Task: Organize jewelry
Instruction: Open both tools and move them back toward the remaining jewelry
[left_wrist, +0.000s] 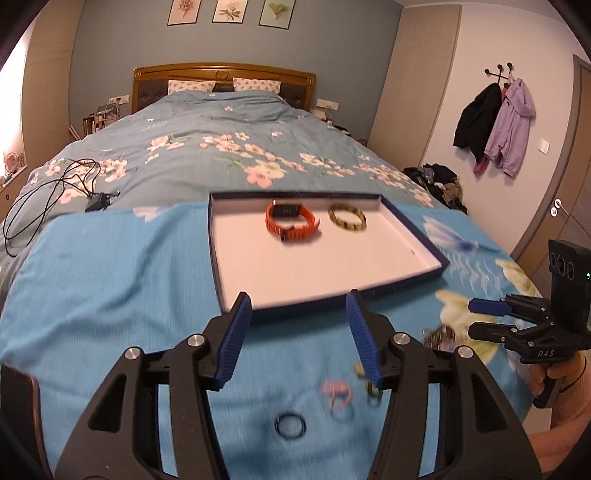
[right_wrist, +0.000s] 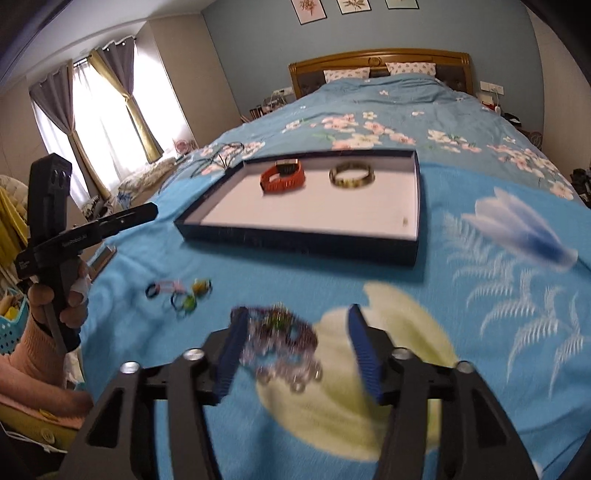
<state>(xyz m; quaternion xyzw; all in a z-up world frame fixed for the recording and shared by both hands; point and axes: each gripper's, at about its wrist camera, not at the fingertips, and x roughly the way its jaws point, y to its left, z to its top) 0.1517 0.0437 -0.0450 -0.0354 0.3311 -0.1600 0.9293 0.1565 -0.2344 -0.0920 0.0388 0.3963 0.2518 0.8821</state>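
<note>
A shallow tray (left_wrist: 314, 266) (right_wrist: 295, 214) with a white floor and dark blue rim lies on a blue cloth on the bed. In it are an orange watch band (left_wrist: 293, 221) (right_wrist: 282, 177) and a yellow-black bangle (left_wrist: 347, 218) (right_wrist: 351, 175). My left gripper (left_wrist: 298, 299) (right_wrist: 151, 212) stands open just short of the tray's near edge, above small loose rings (left_wrist: 290, 424) (right_wrist: 177, 291). My right gripper (right_wrist: 297, 312) (left_wrist: 474, 317) is open. A blurred heap of beaded jewelry (right_wrist: 280, 339) (left_wrist: 439, 334) lies on the cloth between its fingers, and the pads do not press on it.
The bed's floral duvet (left_wrist: 221, 147) stretches beyond the tray to a wooden headboard. A black cable (left_wrist: 55, 192) lies on it at the left. Coats (left_wrist: 495, 125) hang on the right wall. A blue basket (right_wrist: 11, 325) stands below the cloth's left edge.
</note>
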